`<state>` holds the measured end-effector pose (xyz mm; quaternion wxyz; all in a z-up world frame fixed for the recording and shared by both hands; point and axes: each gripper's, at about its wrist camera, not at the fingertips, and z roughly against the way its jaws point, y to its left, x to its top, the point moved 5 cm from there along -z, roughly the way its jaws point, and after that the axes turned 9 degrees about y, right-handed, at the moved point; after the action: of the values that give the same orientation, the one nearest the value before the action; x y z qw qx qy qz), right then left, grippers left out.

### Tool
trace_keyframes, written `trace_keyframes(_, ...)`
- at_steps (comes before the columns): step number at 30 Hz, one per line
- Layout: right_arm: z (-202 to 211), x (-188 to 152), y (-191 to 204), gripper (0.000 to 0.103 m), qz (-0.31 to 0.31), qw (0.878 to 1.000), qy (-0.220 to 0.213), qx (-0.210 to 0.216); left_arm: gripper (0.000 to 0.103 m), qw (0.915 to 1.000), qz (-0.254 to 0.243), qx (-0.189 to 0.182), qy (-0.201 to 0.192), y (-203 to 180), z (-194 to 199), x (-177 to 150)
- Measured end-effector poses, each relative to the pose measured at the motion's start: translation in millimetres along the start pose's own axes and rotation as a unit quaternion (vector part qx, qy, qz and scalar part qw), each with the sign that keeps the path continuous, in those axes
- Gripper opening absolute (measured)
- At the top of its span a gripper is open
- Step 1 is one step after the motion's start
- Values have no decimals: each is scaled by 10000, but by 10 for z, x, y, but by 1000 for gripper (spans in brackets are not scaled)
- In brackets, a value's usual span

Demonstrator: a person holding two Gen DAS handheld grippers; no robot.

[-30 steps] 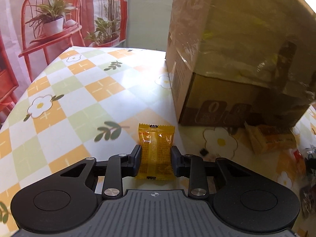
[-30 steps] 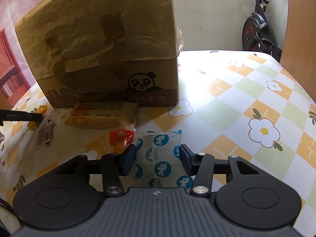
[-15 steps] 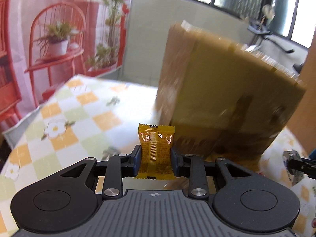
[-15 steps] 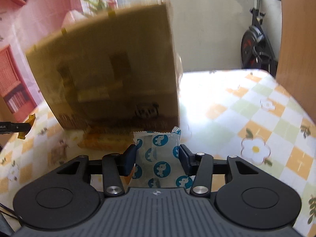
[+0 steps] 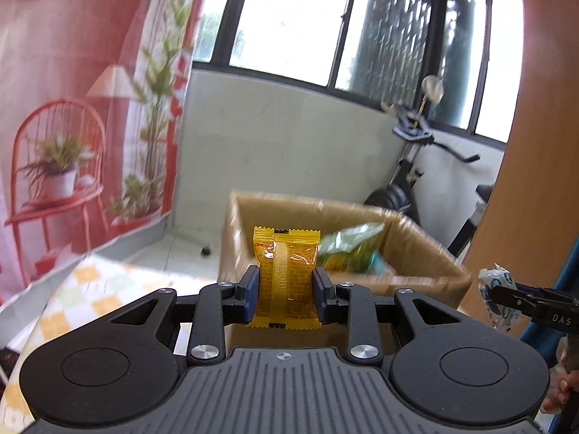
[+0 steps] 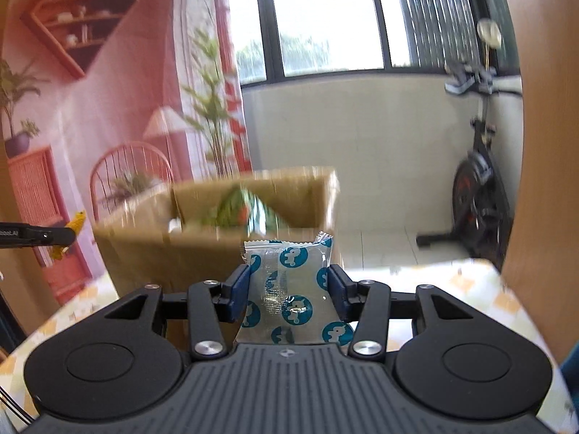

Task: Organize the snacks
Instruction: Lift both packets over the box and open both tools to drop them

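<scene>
An orange snack packet [image 5: 286, 278] is clamped upright between the blue pads of the left gripper [image 5: 286, 294], its crimped top edge standing above the fingers. A clear packet printed with blue circles [image 6: 293, 296] is pinched in the same way by the right gripper [image 6: 289, 294], the pads pressing on both of its sides. In the left wrist view the right gripper's dark fingers are seen at the far right edge with that blue-printed packet at their tip; in the right wrist view the left gripper's fingers are seen at the far left edge with the orange packet held in them. Just beyond both packets an open cardboard box [image 5: 427, 246] is seen from above its rim, blurred, with green snack bags [image 5: 347, 246] lying inside it. The box stands on a table covered by a checked cloth [image 5: 90, 289] of orange, green and white squares. Further back a pink printed backdrop [image 5: 72, 108] with a chair and plants is hung at the left, and an exercise bike [image 6: 477, 188] is parked by a white tiled wall under dark-framed windows [image 5: 325, 21].
</scene>
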<state>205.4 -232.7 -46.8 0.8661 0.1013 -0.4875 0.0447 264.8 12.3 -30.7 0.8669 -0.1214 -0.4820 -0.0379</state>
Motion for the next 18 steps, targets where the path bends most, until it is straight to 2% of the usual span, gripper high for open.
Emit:
trace_keyframes(5,-80,374,53,49,222,9993,-241,177,33,9998,-111,-167,-17,-155,-306,220)
trace_keyframes(10,-355,601,160,49,629,9976,-192,216,33,9993,-107,-346,41,-232,-574,320)
trace_keyframes(18,-874,914,282,49,790,9961,-56,381,33,9994,-257,-151,160,-148,-746,405)
